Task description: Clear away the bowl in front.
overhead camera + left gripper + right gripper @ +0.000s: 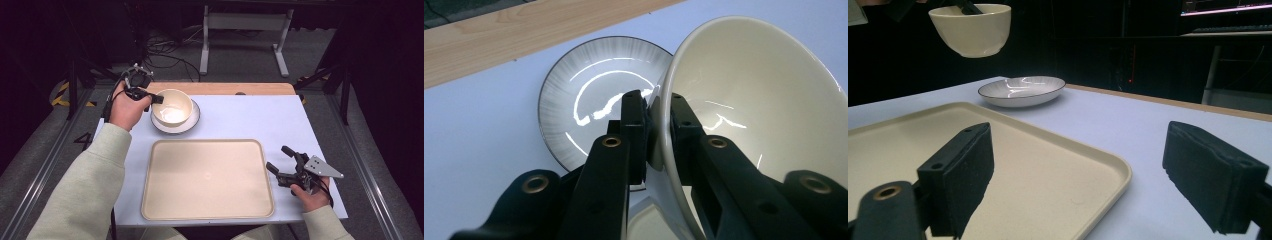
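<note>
The left gripper was clamped on the near rim of a cream bowl, one jaw inside the wall and the other outside, as the left gripper view showed at close range, where the bowl tilted away from the camera. In the right gripper view the bowl hung in the air above a shallow white plate with a dark rim, clear of it and not touching. The plate stood on the far left part of the pale blue table, just beyond the far edge of a beige tray; in the left gripper view its ribbed grey-white inner surface lay under and beside the bowl. The right gripper rested at the table's near right corner, just beside the tray's right edge, its jaws standing wide apart with nothing between them; its two black pads framed the tray's corner.
</note>
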`<action>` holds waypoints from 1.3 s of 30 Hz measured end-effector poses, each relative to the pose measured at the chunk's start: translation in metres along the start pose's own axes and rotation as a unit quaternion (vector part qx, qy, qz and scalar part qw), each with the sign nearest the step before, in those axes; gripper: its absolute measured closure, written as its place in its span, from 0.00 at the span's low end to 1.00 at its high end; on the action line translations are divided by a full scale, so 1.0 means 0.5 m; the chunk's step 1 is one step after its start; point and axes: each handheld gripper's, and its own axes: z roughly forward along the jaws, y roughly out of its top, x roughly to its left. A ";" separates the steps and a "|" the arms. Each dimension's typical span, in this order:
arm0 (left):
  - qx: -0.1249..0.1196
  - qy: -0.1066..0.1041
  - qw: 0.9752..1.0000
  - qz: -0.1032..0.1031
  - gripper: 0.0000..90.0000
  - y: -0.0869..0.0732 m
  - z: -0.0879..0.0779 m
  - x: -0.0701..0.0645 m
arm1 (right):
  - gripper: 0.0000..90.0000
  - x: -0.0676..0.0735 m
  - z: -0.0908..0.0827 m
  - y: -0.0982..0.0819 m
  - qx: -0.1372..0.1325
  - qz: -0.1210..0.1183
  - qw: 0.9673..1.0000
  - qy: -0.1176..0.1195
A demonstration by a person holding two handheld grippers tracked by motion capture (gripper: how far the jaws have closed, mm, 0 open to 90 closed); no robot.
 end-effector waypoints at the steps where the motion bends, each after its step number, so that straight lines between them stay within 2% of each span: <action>1: 0.000 -0.003 1.000 0.003 0.91 -0.001 -0.002 -0.004 | 0.15 0.000 0.000 0.000 0.000 0.001 1.000 0.000; 10: 0.007 -0.026 0.999 0.038 0.91 -0.008 -0.018 -0.041 | 0.15 0.001 0.000 0.000 0.000 -0.001 1.000 0.000; 15: 0.013 -0.041 0.997 0.060 0.91 -0.011 -0.027 -0.071 | 0.15 0.001 0.000 0.000 0.000 -0.001 1.000 -0.001; 20: 0.018 -0.055 0.996 0.074 0.91 -0.015 -0.030 -0.092 | 0.15 0.001 0.000 0.000 -0.001 0.000 1.000 0.000; 22: 0.021 -0.062 0.994 0.093 0.91 -0.018 -0.031 -0.108 | 0.15 0.001 0.000 0.000 0.000 -0.002 1.000 0.000; 23: 0.021 -0.062 0.994 0.093 0.91 -0.018 -0.031 -0.108 | 0.15 0.001 0.000 0.000 0.000 -0.002 1.000 0.000; 26: 0.027 -0.075 0.991 0.108 0.91 -0.021 -0.033 -0.129 | 0.15 0.001 0.000 0.000 0.000 -0.002 1.000 0.000; 31: 0.030 -0.085 0.989 0.121 0.91 -0.024 -0.035 -0.149 | 0.15 0.001 0.000 0.000 0.001 -0.003 1.000 0.000; 34: 0.032 -0.093 0.986 0.136 0.91 -0.027 -0.035 -0.169 | 0.15 0.001 0.000 0.000 0.000 -0.003 1.000 0.000; 38: 0.036 -0.099 0.985 0.139 0.91 -0.030 -0.034 -0.185 | 0.15 0.001 0.000 0.000 0.000 -0.003 1.000 0.000; 39: 0.039 -0.101 0.983 0.145 0.91 -0.031 -0.034 -0.190 | 0.15 0.001 0.000 0.000 0.000 -0.003 1.000 0.000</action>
